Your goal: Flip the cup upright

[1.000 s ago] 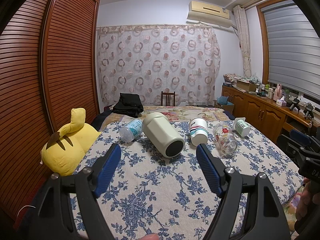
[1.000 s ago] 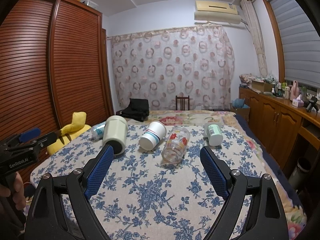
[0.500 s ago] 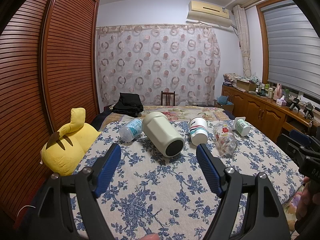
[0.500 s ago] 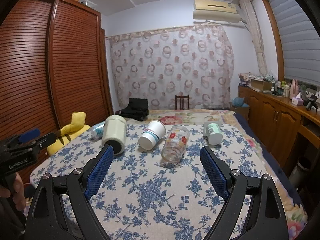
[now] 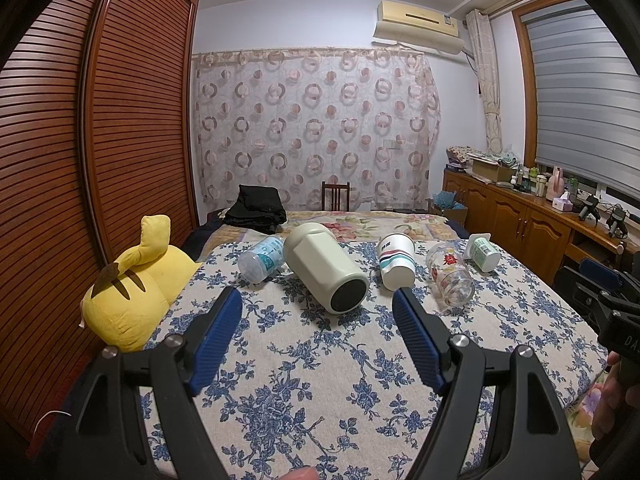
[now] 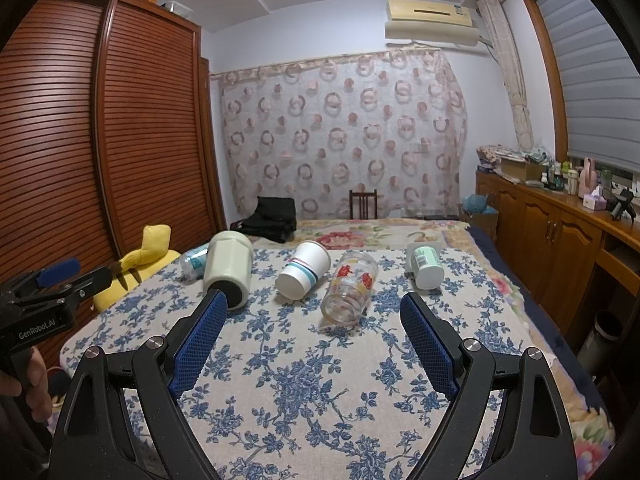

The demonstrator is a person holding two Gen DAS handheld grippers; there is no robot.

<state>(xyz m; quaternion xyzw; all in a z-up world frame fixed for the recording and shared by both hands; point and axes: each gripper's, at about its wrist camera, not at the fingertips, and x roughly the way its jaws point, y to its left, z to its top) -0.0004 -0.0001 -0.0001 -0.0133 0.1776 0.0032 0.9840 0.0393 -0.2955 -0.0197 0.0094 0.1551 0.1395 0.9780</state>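
Several cups lie on their sides in a row on the blue-flowered cloth (image 5: 312, 364). From the left: a clear plastic bottle (image 5: 262, 259), a big cream flask (image 5: 326, 266), a striped paper cup (image 5: 396, 261), a clear glass with red flowers (image 5: 450, 278) and a small green-and-white cup (image 5: 484, 254). In the right wrist view the same row shows: flask (image 6: 229, 268), paper cup (image 6: 303, 275), glass (image 6: 350, 286), green cup (image 6: 426, 266). My left gripper (image 5: 318, 300) is open and empty, short of the flask. My right gripper (image 6: 312, 304) is open and empty, short of the paper cup and glass.
A yellow plush toy (image 5: 136, 288) lies at the cloth's left edge. A black bag (image 5: 256, 208) and a chair (image 5: 335, 196) stand behind the bed. Wooden cabinets (image 5: 520, 228) run along the right wall, a slatted wardrobe (image 5: 80, 160) along the left.
The right wrist view has shifted slightly; the cups sit a little lower in frame. The left gripper has not visibly moved. Both stay open.
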